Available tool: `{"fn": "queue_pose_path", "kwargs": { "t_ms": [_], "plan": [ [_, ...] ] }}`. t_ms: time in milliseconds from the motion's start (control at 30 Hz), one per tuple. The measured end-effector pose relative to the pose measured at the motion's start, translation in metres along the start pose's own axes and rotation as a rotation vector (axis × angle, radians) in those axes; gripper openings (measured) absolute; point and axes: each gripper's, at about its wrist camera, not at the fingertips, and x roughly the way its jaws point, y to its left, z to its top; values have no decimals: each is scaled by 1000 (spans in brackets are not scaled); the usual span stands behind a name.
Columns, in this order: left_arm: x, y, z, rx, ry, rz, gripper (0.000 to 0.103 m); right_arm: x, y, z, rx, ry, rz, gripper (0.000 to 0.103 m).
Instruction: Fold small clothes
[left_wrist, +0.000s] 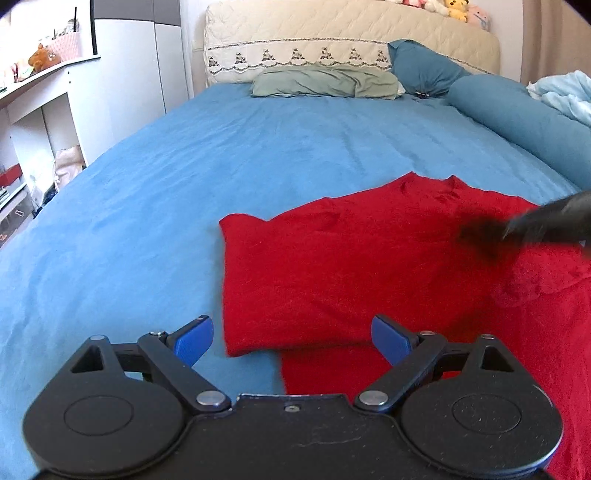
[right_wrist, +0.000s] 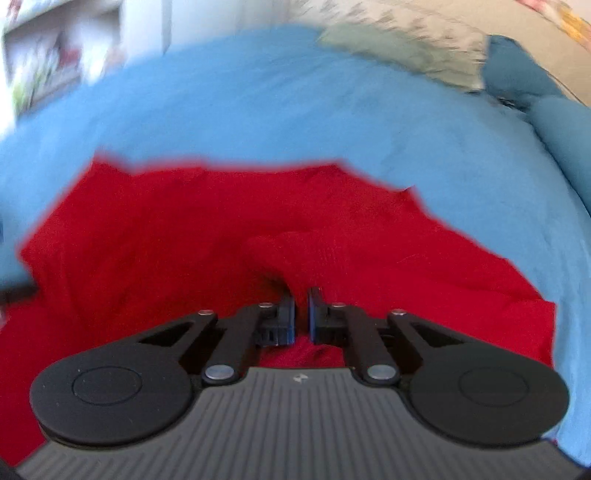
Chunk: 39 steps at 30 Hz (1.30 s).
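A red knit garment (left_wrist: 351, 266) lies on the blue bedsheet (left_wrist: 166, 177), its left side folded over itself. My left gripper (left_wrist: 291, 325) hovers open over the garment's near left corner, with nothing between its blue pads (left_wrist: 194, 338). From the right, my right gripper (left_wrist: 480, 236) comes in as a dark blur over the cloth. In the right wrist view the right gripper (right_wrist: 301, 291) has its jaws drawn together on a raised ridge of the red garment (right_wrist: 166, 229), which bulges up at the tips. That view is smeared.
Pillows (left_wrist: 325, 83) and a teal bolster (left_wrist: 517, 118) lie by the quilted headboard (left_wrist: 332, 33). A pale blue blanket (left_wrist: 561, 92) is bunched at the far right. White shelves (left_wrist: 33, 110) stand left of the bed.
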Motion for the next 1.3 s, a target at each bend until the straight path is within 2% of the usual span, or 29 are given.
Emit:
{"fn": "queue_pose_path", "kwargs": {
  "t_ms": [100, 167, 233, 300, 400, 467, 667, 800, 833, 900, 967, 1000, 1167, 1233, 1300],
  "plan": [
    [2, 1, -4, 16, 5, 2, 95, -27, -43, 1, 141, -101, -18, 22],
    [5, 0, -8, 33, 7, 10, 95, -37, -69, -8, 201, -136, -44, 22],
    [11, -1, -10, 26, 8, 16, 95, -35, -92, -25, 267, -120, -62, 23],
    [16, -3, -11, 10, 10, 22, 95, -27, -110, -45, 338, -86, -54, 28],
    [22, -3, -13, -4, 12, 40, 95, -19, -124, -71, 423, -62, -26, 45],
    [25, -2, -12, -8, 9, 62, 95, -19, -130, -83, 449, -66, -10, 64],
    [32, 4, -8, -17, 0, 101, 95, -28, -125, -89, 456, -115, -5, 86],
    [33, 5, -9, -24, -1, 105, 95, -27, -124, -89, 451, -125, -44, 87],
    [33, 5, -8, -23, -2, 107, 95, -27, -124, -88, 453, -125, -62, 84],
    [34, 5, -9, -23, -3, 116, 95, -24, -127, -87, 468, -108, -97, 70],
    [35, 6, -8, -28, -5, 126, 95, -23, -133, -87, 489, -92, -122, 20],
    [35, 8, -7, -32, -7, 129, 95, -24, -135, -84, 481, -78, -129, 21],
    [35, 7, -3, -36, -7, 132, 95, -44, -156, -71, 458, -158, -196, 20],
    [40, 7, -3, -45, 16, 136, 95, -39, -165, -76, 459, -117, -222, 21],
    [43, 12, -5, -71, 38, 133, 94, -30, -169, -85, 456, -64, -197, 21]
  ]
}}
